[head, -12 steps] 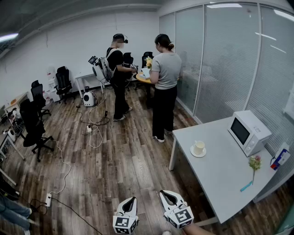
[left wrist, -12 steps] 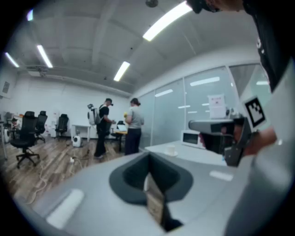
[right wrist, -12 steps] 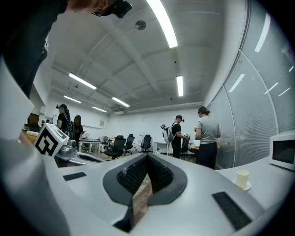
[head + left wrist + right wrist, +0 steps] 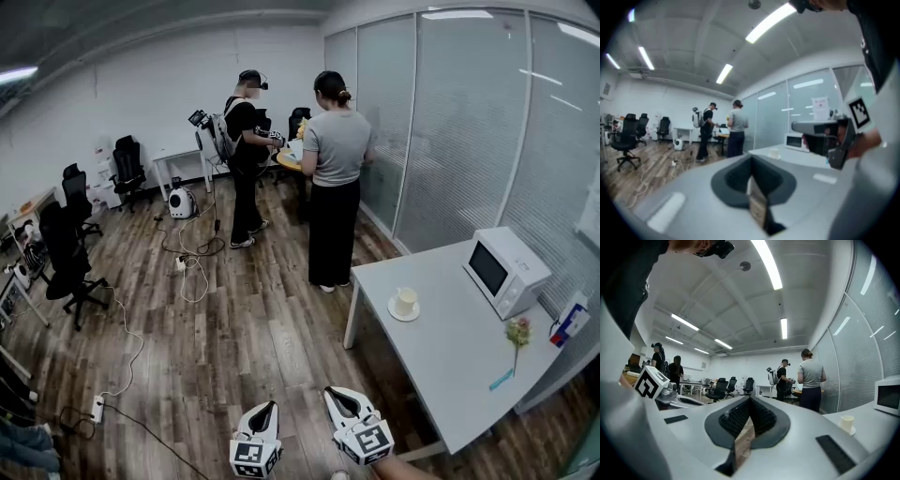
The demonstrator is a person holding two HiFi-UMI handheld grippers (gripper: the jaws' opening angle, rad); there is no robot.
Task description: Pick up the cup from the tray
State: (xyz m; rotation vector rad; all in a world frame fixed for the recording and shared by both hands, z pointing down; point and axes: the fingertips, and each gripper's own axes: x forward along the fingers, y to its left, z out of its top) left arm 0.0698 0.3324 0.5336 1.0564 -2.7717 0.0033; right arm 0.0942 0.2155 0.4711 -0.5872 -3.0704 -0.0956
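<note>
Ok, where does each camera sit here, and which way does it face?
Head view: on the person's head, looking forward and steeply down at the floor and the table with the cup; left tongs and right tongs show at the bottom.
Left gripper view: on the left tongs, facing across the room along their closed jaws; right tongs show at right.
Right gripper view: on the right tongs, facing likewise, jaws closed; the left tongs' marker cube shows at left.
Shared: all three show the cup and the microwave.
</note>
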